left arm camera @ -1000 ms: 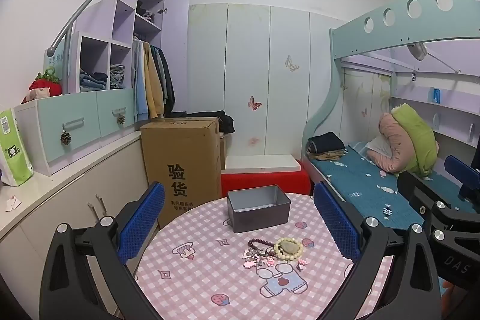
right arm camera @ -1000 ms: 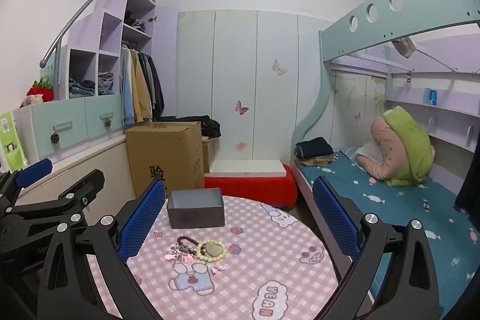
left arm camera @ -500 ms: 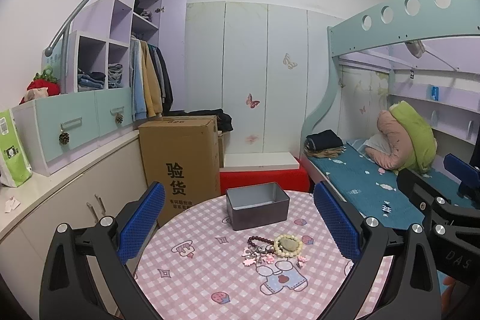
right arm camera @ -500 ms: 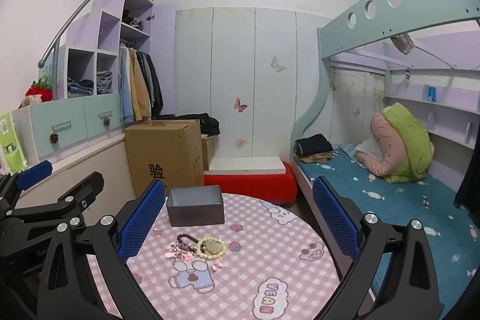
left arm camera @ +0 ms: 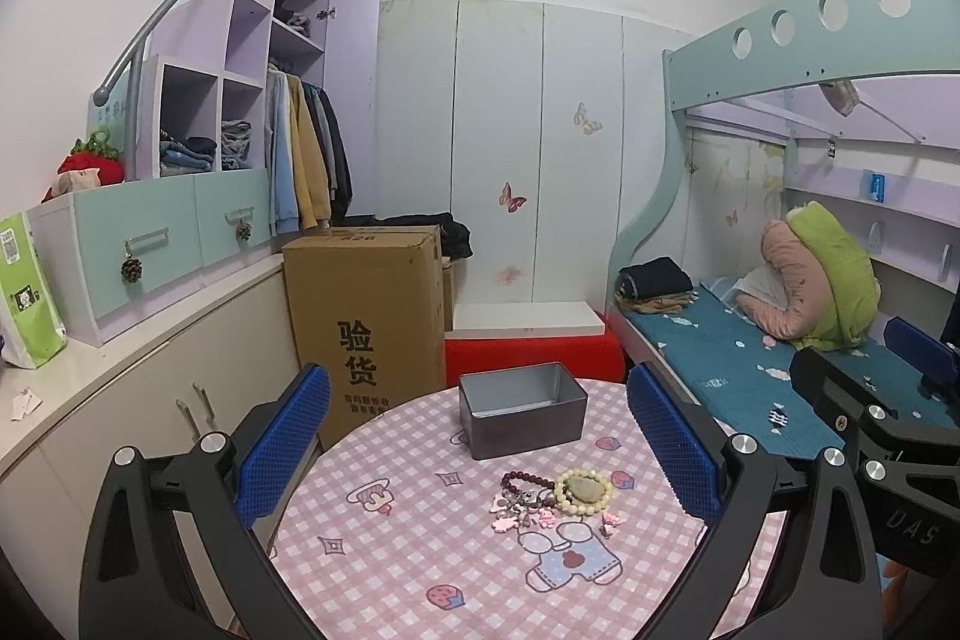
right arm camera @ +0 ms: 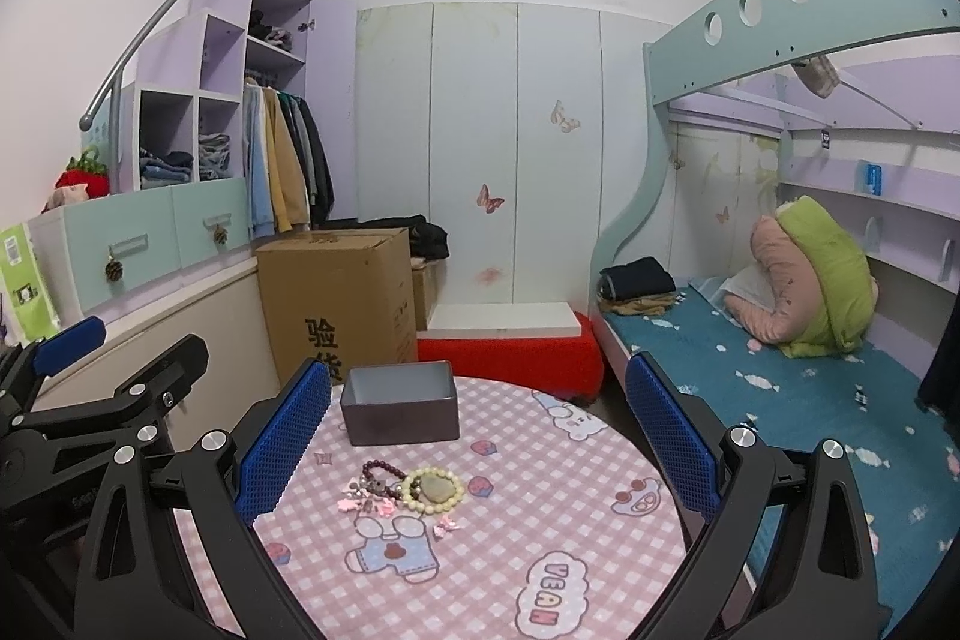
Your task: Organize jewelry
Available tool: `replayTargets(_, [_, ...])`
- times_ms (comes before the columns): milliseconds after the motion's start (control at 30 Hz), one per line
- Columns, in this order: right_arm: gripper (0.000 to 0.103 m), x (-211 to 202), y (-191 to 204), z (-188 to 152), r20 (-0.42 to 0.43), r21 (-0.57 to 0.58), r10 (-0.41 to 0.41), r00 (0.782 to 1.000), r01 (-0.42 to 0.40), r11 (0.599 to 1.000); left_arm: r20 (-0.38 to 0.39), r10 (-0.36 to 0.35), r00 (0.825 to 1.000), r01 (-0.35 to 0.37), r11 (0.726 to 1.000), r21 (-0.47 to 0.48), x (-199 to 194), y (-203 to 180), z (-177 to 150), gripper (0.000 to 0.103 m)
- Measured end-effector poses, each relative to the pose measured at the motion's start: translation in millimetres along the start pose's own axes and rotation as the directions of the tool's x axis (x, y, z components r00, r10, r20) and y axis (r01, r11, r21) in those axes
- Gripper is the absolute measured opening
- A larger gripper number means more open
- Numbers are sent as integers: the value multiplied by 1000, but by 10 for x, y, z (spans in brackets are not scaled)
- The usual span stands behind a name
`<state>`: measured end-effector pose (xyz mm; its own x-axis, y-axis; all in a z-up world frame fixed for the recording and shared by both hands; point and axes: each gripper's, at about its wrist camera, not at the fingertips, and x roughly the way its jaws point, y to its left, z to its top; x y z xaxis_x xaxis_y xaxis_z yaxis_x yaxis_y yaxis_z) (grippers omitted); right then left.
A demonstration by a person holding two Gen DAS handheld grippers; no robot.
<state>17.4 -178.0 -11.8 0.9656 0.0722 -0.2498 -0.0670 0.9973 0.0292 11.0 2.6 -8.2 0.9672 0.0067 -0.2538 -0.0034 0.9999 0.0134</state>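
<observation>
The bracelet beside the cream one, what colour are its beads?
Dark maroon bracelet, seen best in the right wrist view.

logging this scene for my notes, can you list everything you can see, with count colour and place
table: one, round, pink checked cloth, foreground
tin box: one, grey, open, far side of table
beaded bracelets: two, one cream, one dark red, mid table
small charms: several, pink and silver, beside the bracelets
cardboard box: one, brown, floor behind table
hanging clothes: several, blue, tan, dark, open wardrobe at left
bunk bed: one, teal, at right
plush pillow: one, pink and green, on bed
left gripper: one, black with blue pads, open, above table
right gripper: one, same colours, open, above table
</observation>
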Motion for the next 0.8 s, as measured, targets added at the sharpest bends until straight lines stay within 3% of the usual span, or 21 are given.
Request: replayTargets(800, [96,202,-89,95,-22,12,26,999,-26,1000,-23,16,1000,-15,1000,18,240,-63,129,96])
